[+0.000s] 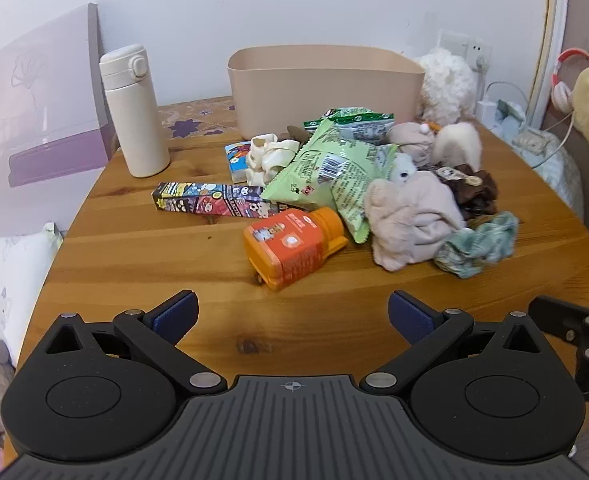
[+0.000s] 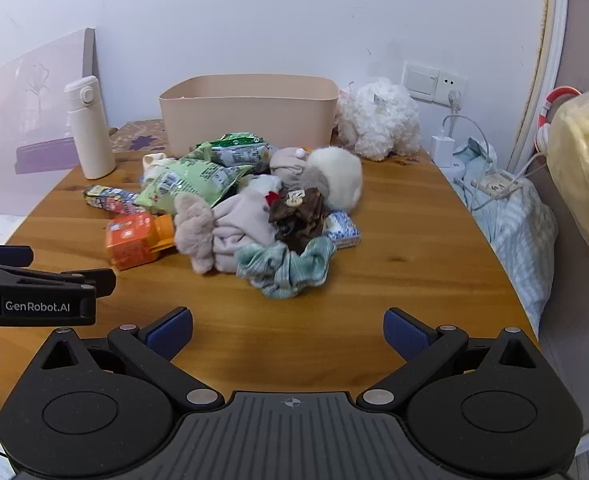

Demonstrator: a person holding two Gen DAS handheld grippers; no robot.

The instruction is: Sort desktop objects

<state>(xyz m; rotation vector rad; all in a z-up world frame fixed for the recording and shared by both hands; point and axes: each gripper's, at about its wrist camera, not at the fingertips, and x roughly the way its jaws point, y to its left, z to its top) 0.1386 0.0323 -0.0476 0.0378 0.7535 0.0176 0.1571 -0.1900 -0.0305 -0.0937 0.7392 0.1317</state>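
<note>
A heap of small things lies mid-table in front of a beige bin (image 1: 326, 88) (image 2: 250, 112). It holds an orange bottle (image 1: 290, 252) (image 2: 138, 238) on its side, green snack bags (image 1: 326, 168) (image 2: 198, 180), a patterned long box (image 1: 210, 198) (image 2: 110, 198), a pink fluffy cloth (image 1: 410, 220) (image 2: 230, 228), a green scrunchie (image 1: 478, 244) (image 2: 286, 266) and a brown scrunchie (image 2: 298, 216). My left gripper (image 1: 292, 316) is open and empty, short of the orange bottle. My right gripper (image 2: 288, 332) is open and empty, short of the green scrunchie.
A cream flask (image 1: 132, 108) (image 2: 88, 128) stands at the back left. A white plush toy (image 2: 378, 118) sits right of the bin. A power strip and cables (image 2: 494, 184) lie off the table's right edge. The left gripper's body (image 2: 34, 292) shows at left.
</note>
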